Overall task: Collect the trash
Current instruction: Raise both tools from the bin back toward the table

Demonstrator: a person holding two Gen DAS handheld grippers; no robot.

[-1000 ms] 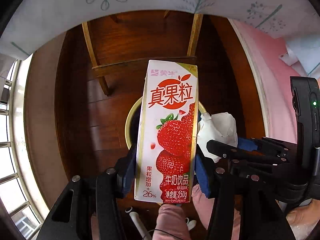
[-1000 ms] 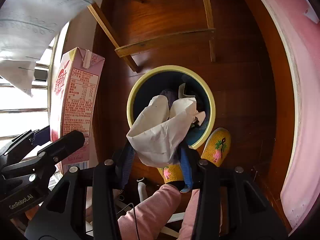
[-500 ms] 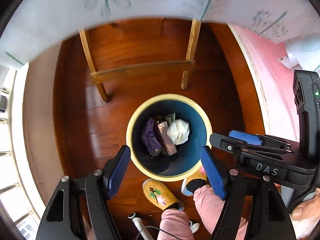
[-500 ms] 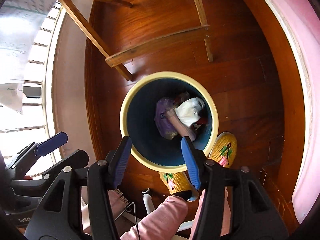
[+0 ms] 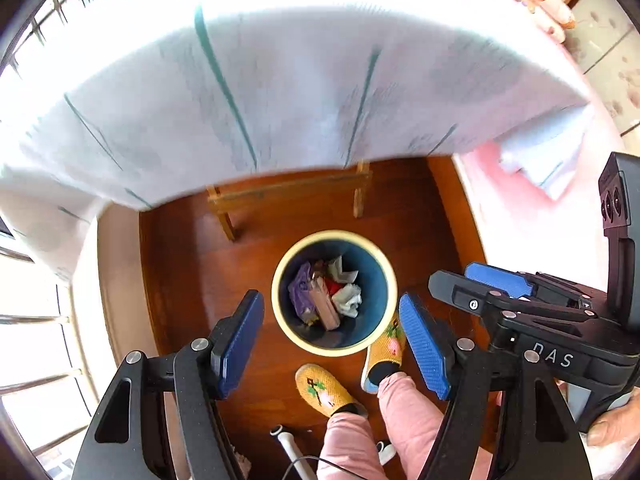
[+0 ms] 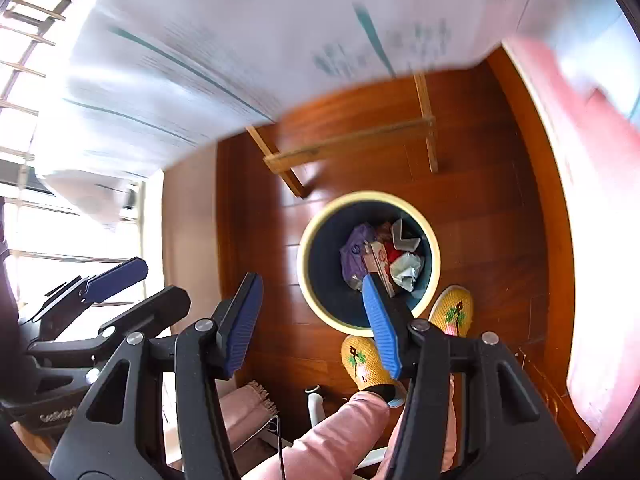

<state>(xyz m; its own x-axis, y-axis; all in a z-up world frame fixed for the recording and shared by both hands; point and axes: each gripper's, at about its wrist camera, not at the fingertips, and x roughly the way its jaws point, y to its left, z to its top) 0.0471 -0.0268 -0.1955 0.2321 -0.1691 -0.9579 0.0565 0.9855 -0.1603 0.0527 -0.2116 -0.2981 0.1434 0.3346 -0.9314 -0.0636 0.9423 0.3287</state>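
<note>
Both hands sit above the trash bin [image 5: 379,280], lower centre of the left wrist view, yellow rim, blue inside, standing on the wood floor [image 5: 192,280]. Left gripper [image 5: 332,336]: jaws apart, nothing between them, they have just been opening. Right gripper [image 6: 310,320]: jaws apart too, empty, also just opened. In the right wrist view the bin [image 6: 316,248] is centre right.

Trash is in the bin: a pinkish carton [image 5: 326,308] lying on its side, a crumpled white paper wad [image 5: 349,299], a purple wrapper [image 5: 301,292], something red under the paper. All inside the rim, nothing hanging over that I can see.

A table under a white cloth with green lines [image 5: 280,80] fills the upper half of both views, blurred. Its wooden legs and crossbar [image 5: 288,196] show just above the bin. The person's yellow slippers [image 5: 320,390] stand right beside the bin, one touching or nearly touching the rim, cannot tell which.

Judgement: drop step looks done, so the step in hand is going for the next pieces. To do it well: keep both jaws wide while clearing the cloth edge so the fingers don't snag the overhang, bring the cameras level enough to see the table top before committing, and pick one item per gripper. No remaining trash is visible here. A pink bed edge [image 5: 500,208] is at right; stay clear of it.
</note>
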